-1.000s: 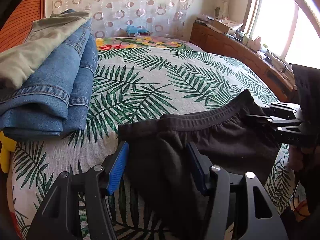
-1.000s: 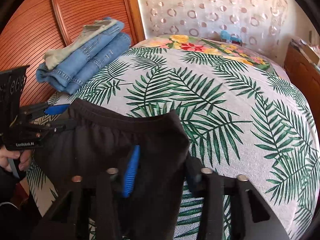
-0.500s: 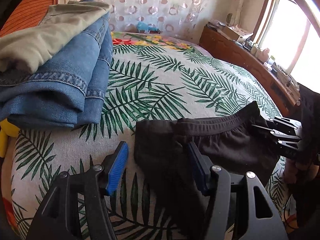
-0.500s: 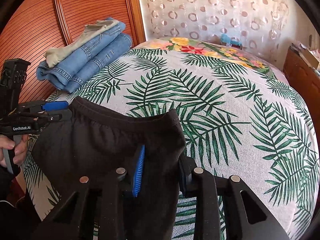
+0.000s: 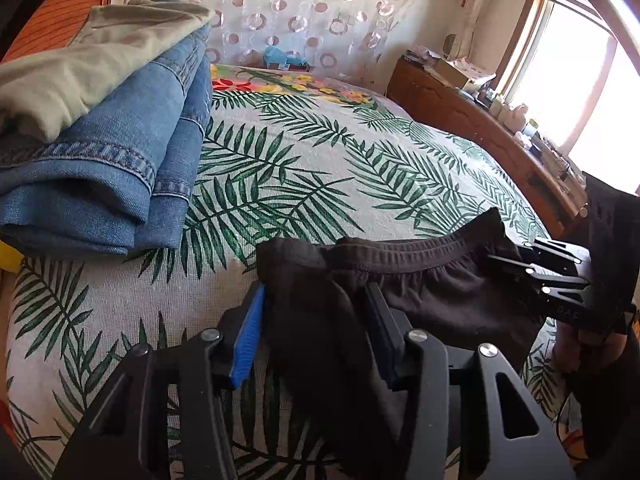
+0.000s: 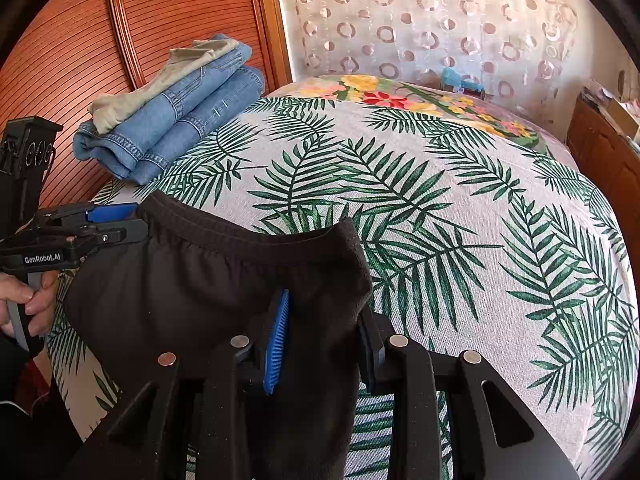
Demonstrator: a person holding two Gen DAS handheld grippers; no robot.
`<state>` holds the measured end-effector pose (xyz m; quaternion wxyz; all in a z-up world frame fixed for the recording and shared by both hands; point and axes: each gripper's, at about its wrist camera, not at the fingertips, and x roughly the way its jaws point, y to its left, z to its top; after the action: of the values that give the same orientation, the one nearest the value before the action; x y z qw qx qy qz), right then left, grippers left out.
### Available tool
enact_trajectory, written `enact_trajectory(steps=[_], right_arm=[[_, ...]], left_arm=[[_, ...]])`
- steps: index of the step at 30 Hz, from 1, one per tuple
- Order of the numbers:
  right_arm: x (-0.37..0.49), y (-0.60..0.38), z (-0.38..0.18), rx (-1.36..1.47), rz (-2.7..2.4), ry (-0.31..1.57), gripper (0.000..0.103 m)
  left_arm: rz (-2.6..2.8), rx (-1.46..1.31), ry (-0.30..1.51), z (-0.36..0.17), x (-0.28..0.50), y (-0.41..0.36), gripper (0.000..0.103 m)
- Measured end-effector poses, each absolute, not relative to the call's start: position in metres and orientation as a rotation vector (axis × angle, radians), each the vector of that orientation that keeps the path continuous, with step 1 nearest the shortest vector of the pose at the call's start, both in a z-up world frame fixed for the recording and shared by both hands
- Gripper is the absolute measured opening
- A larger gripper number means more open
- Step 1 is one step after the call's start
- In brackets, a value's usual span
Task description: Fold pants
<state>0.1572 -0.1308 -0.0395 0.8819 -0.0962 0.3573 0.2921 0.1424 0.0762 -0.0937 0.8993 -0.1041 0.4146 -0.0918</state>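
Black pants (image 5: 432,300) with an elastic waistband hang over the near edge of the bed, waistband stretched between my two grippers. My left gripper (image 5: 316,320) is shut on one waistband corner; it also shows at the left in the right wrist view (image 6: 116,220). My right gripper (image 6: 324,328) is shut on the other corner (image 6: 328,264); it also shows at the right in the left wrist view (image 5: 524,264). The legs drop out of sight below the frames.
The bed has a palm-leaf cover (image 6: 440,216). A stack of folded blue jeans topped by an olive garment (image 5: 100,140) lies at the bed's left side, by a ribbed wooden door (image 6: 72,48). A wooden dresser (image 5: 480,128) stands under the window.
Both grippers have carried the pants waistband forward and left over the bed, closer to the jeans stack. The jaws have narrowed onto the cloth.
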Motion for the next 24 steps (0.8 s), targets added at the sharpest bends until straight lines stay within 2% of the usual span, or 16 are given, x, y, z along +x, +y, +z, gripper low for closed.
enact_trajectory(steps=[5, 8, 10, 13, 24], right_arm=[[0.157, -0.129, -0.039, -0.21, 0.608, 0.743, 0.033], [0.157, -0.129, -0.039, -0.214, 0.606, 0.74, 0.033], [0.156, -0.13, -0.039, -0.201, 0.616, 0.743, 0.022], [0.155, -0.131, -0.039, -0.183, 0.632, 0.746, 0.017], [0.132, -0.135, 0.002, -0.175, 0.63, 0.584, 0.015]], left_arm=[[-0.224, -0.201, 0.861, -0.093, 0.143, 0.069, 0.023], [-0.233, -0.193, 0.854, -0.091, 0.143, 0.065, 0.016], [-0.244, -0.197, 0.833, -0.086, 0.14, 0.064, 0.014], [-0.256, -0.195, 0.8, -0.078, 0.135, 0.062, 0.012], [-0.267, -0.172, 0.623, -0.025, 0.126, 0.061, 0.011]])
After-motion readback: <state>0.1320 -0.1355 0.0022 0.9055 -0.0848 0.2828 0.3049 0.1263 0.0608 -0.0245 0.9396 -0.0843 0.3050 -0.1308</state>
